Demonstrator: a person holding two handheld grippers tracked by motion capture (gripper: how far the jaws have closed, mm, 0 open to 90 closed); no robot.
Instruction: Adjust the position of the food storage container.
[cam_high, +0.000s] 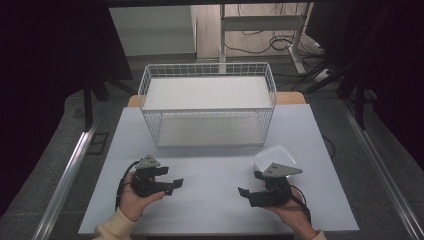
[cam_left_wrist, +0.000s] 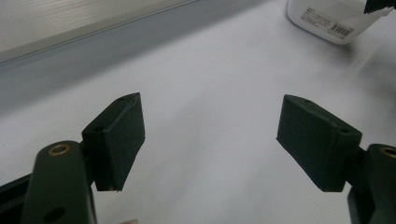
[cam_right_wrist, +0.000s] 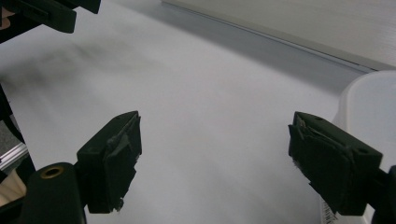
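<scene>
Your 2 tongs rest low over the table (cam_high: 210, 195), both spread wide with nothing between the pads; the left gripper (cam_high: 175, 183) points toward the middle from the left, the right gripper (cam_high: 243, 192) points toward the middle from the right, so the tips face each other across bare tabletop. The tub (cam_high: 276, 157), a white plastic container, sits on the table just behind your right hand (cam_high: 290, 207), partly hidden by that gripper's grey plate; in the right gripper view it bulks up at the far right edge (cam_right_wrist: 369, 107), touching or nearly touching the outer jaw, not between the jaws. From the left gripper view it lies well off, up at the top right (cam_left_wrist: 327, 21). So the right hand is far nearer; it likely needs to swing away from you to bring the tub between the jaws. The wire basket (cam_high: 207, 105) stands beyond, toward the back of the table, open at the top.
</scene>
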